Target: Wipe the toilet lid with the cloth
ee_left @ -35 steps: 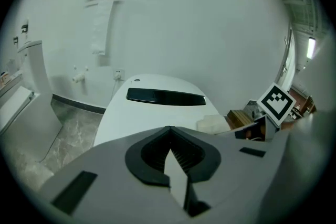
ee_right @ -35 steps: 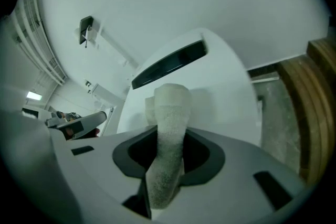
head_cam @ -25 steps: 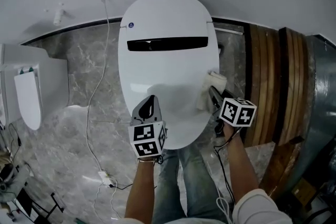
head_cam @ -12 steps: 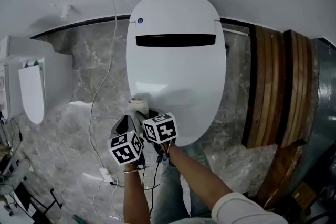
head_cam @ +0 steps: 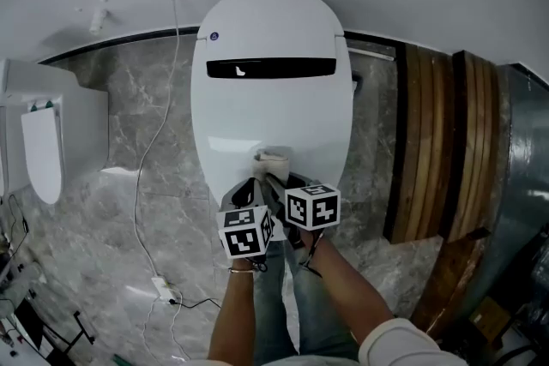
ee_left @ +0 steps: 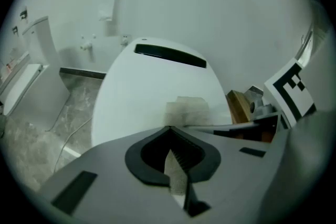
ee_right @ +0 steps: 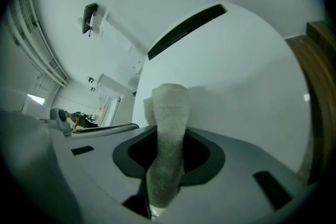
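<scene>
The white toilet lid [head_cam: 270,111] is closed, with a dark slot near its back. A folded off-white cloth [head_cam: 270,160] rests against the front middle of the lid, and my right gripper [head_cam: 276,180] is shut on it. In the right gripper view the cloth [ee_right: 169,128] sticks up from between the jaws over the lid [ee_right: 236,60]. My left gripper [head_cam: 244,191] sits just left of the right one at the lid's front edge, jaws shut. In the left gripper view the cloth [ee_left: 188,111] lies ahead on the lid [ee_left: 152,92].
A white fixture [head_cam: 43,150] stands at the far left. A white cable [head_cam: 146,176] runs down from the wall across the marble floor to a plug [head_cam: 163,287]. Wooden panels [head_cam: 429,150] stand to the right of the toilet. The person's legs are below the lid's front.
The right gripper carried the cloth from the lid's right edge across to the front left, then back to the front middle. The left gripper stayed near the front edge.
</scene>
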Motion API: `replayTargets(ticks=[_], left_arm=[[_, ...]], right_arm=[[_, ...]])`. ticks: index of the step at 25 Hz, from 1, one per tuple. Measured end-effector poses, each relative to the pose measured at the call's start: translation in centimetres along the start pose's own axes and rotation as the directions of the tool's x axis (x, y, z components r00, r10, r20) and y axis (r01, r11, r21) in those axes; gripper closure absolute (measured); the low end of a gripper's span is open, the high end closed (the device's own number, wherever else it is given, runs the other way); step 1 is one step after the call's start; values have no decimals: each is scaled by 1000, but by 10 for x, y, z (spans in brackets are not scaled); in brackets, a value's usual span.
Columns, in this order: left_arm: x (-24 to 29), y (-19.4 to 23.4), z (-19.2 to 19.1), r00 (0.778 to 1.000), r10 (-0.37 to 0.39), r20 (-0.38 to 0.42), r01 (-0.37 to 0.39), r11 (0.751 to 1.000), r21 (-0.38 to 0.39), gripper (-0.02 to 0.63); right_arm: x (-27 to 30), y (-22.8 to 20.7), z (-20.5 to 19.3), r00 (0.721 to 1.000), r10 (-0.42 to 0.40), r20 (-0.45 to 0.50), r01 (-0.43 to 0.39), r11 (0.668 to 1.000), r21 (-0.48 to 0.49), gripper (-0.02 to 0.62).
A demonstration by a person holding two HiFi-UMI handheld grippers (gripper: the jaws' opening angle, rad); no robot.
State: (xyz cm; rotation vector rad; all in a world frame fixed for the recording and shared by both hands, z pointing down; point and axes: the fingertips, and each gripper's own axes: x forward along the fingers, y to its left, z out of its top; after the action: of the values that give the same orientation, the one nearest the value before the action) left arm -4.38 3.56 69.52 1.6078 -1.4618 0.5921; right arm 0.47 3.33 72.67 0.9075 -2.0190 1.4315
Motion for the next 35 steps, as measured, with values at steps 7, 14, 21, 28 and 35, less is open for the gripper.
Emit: replayTargets(ticks=[7, 14, 21, 28, 35], left_arm=[[35, -109, -2, 981, -186, -51, 188, 981, 40, 594], [17, -90, -10, 983, -174, -49, 176, 983, 47, 594], [-57, 52, -35, 998, 56, -16, -57, 996, -70, 594], [-92, 116, -57, 985, 171, -26, -173, 979, -104, 594], [-57, 51, -73, 997, 36, -63, -38, 998, -40, 594]], right_arm=[[-86, -110, 8, 984, -171, 53, 168, 984, 60, 500], [-103, -118, 9, 974, -206, 99, 199, 977, 75, 500], [-29, 2, -47, 998, 47, 39, -48, 998, 37, 500], [39, 79, -103, 992, 103, -70, -107, 993, -59, 500], [12, 35, -100, 994, 95, -60, -95, 995, 0, 500]])
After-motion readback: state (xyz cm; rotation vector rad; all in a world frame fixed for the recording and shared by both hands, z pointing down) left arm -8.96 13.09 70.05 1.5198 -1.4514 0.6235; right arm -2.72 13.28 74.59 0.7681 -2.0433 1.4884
